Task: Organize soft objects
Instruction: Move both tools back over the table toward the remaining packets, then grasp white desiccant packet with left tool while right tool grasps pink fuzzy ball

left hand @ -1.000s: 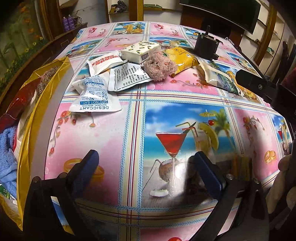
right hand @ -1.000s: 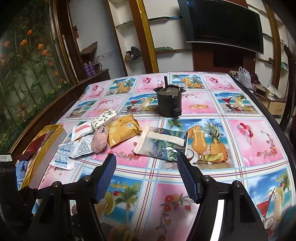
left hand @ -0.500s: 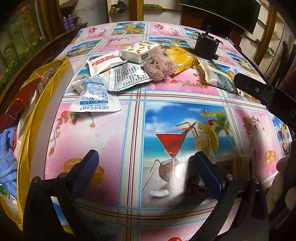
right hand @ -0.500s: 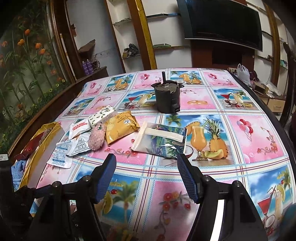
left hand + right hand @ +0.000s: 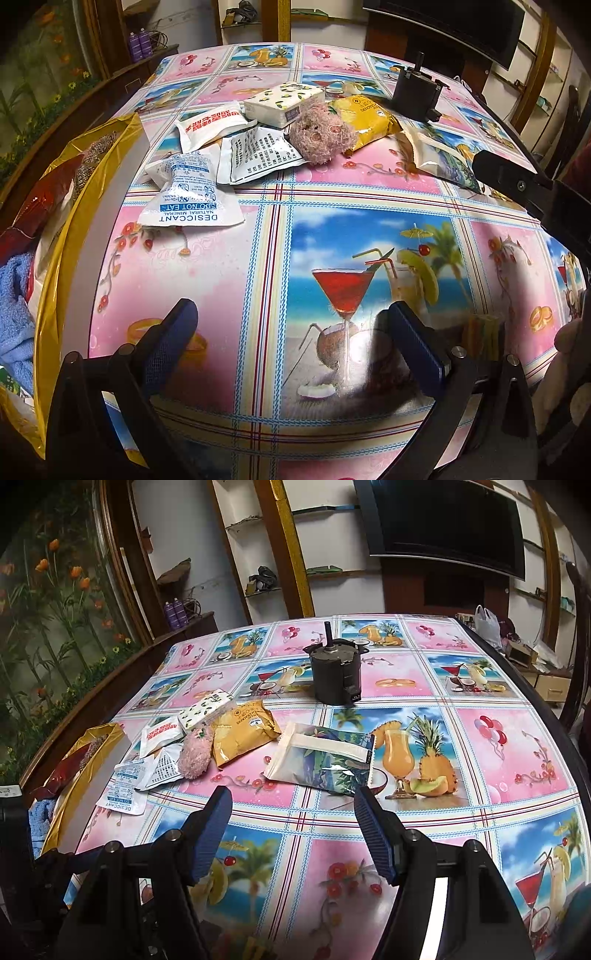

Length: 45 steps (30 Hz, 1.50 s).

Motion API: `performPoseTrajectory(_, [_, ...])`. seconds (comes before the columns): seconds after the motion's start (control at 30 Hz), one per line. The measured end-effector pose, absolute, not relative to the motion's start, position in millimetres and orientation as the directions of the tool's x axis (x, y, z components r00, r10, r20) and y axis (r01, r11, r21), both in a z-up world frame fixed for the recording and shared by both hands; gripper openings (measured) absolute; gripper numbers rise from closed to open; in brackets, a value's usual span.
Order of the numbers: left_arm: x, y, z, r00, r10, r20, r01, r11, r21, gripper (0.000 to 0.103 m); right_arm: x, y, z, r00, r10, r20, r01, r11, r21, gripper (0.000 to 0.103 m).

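Both of my grippers, left gripper (image 5: 295, 332) and right gripper (image 5: 293, 812), are spread wide and empty, but the right has crept closer to the tropical-print pouch (image 5: 325, 760) lying flat mid-table, so I'd guess that's my first grab.
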State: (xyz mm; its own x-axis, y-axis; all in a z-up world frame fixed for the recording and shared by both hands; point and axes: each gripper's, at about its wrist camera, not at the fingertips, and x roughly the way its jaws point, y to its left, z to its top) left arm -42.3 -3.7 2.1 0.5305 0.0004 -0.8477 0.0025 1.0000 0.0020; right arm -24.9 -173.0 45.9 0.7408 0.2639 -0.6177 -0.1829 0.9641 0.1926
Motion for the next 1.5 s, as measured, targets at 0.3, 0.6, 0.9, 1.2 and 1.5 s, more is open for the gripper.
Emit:
performPoseTrajectory(0.3, [-27, 41, 33, 0.564, -0.129, -0.816, 0.023, 0.990, -0.141, 0.083, -26, -180, 50, 0.746, 0.273, -0.607, -0.172, 0.960, 0.221, 0.069])
performPoseTrajectory(0.6, [26, 82, 32, 0.559, -0.040, -0.828, -0.074, 0.992, -0.098, 0.083, -26, -186, 54, 0.746, 0.304, -0.593, -0.174, 0.948, 0.267, 0.069])
performPoseTrajectory(0.9, [36, 63, 19, 0.546, 0.088, -0.833, -0.047, 0.996, 0.074, 0.036, -25, -186, 53, 0.745, 0.298, -0.596, -0.172, 0.950, 0.261, 0.069])
performPoseTrajectory(1.2, [-26, 59, 29, 0.535, -0.085, -0.840, 0.047, 0.996, -0.071, 0.023, -24, -184, 51, 0.740, 0.292, -0.606, -0.170, 0.953, 0.251, 0.069])
performPoseTrajectory(1.5, [-60, 58, 42, 0.571, -0.200, -0.797, 0.118, 0.980, -0.161, 0.025, -22, -179, 44, 0.710, 0.310, -0.632, -0.189, 0.949, 0.252, 0.069])
